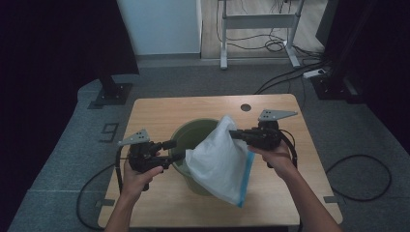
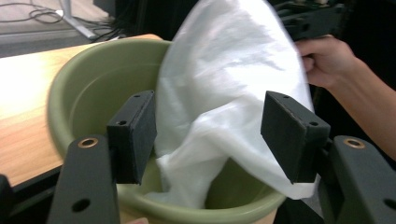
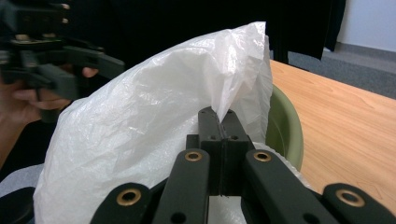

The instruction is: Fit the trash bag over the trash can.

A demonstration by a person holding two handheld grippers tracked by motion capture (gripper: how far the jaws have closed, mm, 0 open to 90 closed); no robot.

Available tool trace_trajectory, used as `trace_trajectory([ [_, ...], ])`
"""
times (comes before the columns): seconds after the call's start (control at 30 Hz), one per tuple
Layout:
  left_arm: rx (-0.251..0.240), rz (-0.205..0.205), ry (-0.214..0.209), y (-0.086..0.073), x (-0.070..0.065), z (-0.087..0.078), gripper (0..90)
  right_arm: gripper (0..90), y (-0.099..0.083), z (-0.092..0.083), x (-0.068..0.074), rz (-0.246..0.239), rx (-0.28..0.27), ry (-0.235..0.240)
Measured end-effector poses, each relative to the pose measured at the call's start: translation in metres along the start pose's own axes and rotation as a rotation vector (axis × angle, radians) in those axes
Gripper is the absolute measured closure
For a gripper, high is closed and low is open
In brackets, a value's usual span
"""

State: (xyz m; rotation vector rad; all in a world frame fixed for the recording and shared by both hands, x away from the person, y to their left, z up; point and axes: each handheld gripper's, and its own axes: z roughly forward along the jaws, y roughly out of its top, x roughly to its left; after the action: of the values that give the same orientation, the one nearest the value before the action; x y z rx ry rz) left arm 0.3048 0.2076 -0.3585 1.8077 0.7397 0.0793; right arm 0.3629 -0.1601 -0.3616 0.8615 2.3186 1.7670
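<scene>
White plastic bag (image 1: 220, 159) pinched at top corner by right gripper (image 1: 235, 134), jaws clenched on film. Bag hangs over green basin (image 1: 186, 137) mid-table (image 1: 159, 108), lower part draped inside. Left gripper (image 1: 178, 150) at basin's near-left rim, jaws spread, pads clear of bag. Left gripper view: bag between pads (image 2: 133, 135), untouched.

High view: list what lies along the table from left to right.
left gripper → green basin → white plastic bag → right gripper
</scene>
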Motion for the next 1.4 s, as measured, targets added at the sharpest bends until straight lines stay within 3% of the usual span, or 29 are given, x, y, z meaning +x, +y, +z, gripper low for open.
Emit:
trace_trajectory([
  [0.17, 0.018, 0.026, -0.059, 0.007, -0.010, 0.012, 35.0, 89.0, 0.007, 0.009, 0.003, 0.012, 0.033, -0.034],
  [0.33, 0.032, 0.041, -0.072, 0.015, -0.016, 0.023, 34.7, 89.1, 0.012, 0.017, 0.005, 0.019, 0.050, -0.073],
  [0.5, 0.068, 0.066, -0.049, 0.019, -0.022, 0.036, 34.3, 89.1, 0.012, 0.021, 0.006, 0.017, 0.049, -0.080],
  [0.67, 0.112, 0.113, 0.012, 0.022, -0.032, 0.051, 36.1, 89.1, 0.012, 0.025, 0.010, 0.001, 0.054, -0.107],
  [0.73, 0.127, 0.130, 0.039, 0.021, -0.034, 0.056, 40.9, 89.1, 0.012, 0.025, 0.012, -0.005, 0.050, -0.103],
  [0.8, 0.133, 0.141, 0.050, 0.020, -0.034, 0.059, 52.6, 89.1, 0.013, 0.025, 0.014, -0.011, 0.049, -0.101],
  [0.97, 0.144, 0.144, 0.010, 0.016, -0.031, 0.062, 79.3, 89.0, 0.013, 0.026, 0.017, -0.027, 0.045, -0.082],
  [1.07, 0.143, 0.135, -0.004, 0.016, -0.030, 0.061, 87.3, 88.6, 0.013, 0.026, 0.018, -0.031, 0.042, -0.081],
  [1.17, 0.117, 0.119, 0.013, 0.016, -0.028, 0.058, 89.1, 79.2, 0.013, 0.025, 0.018, -0.033, 0.026, -0.071],
  [1.27, 0.095, 0.095, 0.032, 0.015, -0.024, 0.054, 89.5, 56.0, 0.013, 0.020, 0.021, -0.047, -0.019, -0.094],
  [1.33, 0.080, 0.068, 0.043, 0.013, -0.019, 0.050, 89.6, 45.7, 0.014, 0.011, 0.023, -0.041, -0.063, -0.117],
  [1.4, 0.068, 0.043, 0.041, 0.011, -0.015, 0.047, 89.6, 41.6, 0.014, 0.001, 0.023, -0.039, -0.089, -0.129],
])
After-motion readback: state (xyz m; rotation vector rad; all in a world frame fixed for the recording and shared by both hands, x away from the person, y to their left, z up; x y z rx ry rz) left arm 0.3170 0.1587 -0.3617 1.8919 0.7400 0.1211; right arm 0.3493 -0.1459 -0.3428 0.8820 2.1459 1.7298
